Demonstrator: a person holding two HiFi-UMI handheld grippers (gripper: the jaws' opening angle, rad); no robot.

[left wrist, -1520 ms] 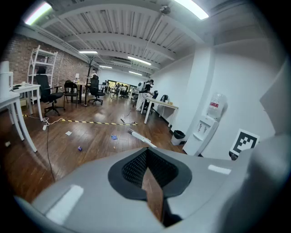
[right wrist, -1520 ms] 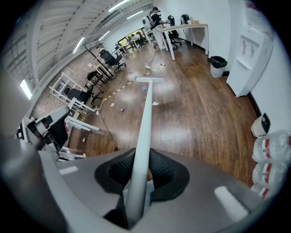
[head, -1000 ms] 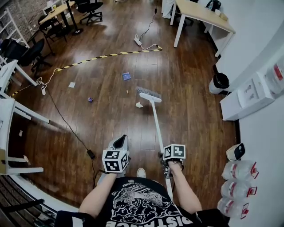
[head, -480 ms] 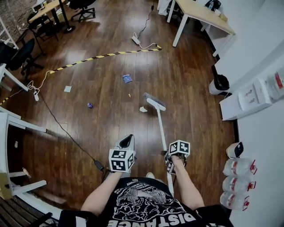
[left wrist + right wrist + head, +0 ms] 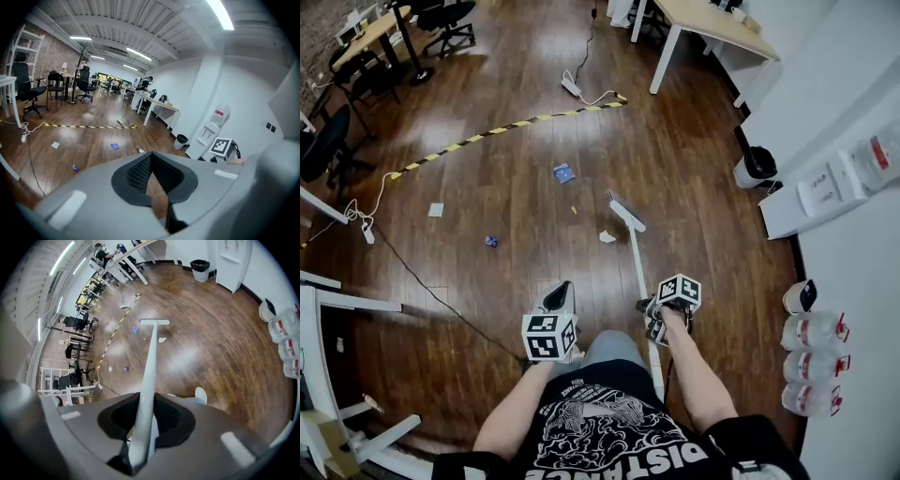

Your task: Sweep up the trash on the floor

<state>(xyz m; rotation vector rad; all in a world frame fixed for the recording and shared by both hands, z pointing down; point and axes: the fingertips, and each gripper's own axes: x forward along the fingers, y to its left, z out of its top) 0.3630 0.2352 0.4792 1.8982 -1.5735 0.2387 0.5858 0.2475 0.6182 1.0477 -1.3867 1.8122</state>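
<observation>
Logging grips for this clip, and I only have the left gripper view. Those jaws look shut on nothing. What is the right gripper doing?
Observer: The right gripper is shut on the broom handle, which runs forward between its jaws.
Operator: My view barely shows the far end of it. Is there any trash near the bristles?
Observer: Yes. The broom head is down at the wooden floor, and a crumpled white scrap lies close beside it, just left of the handle.
</observation>
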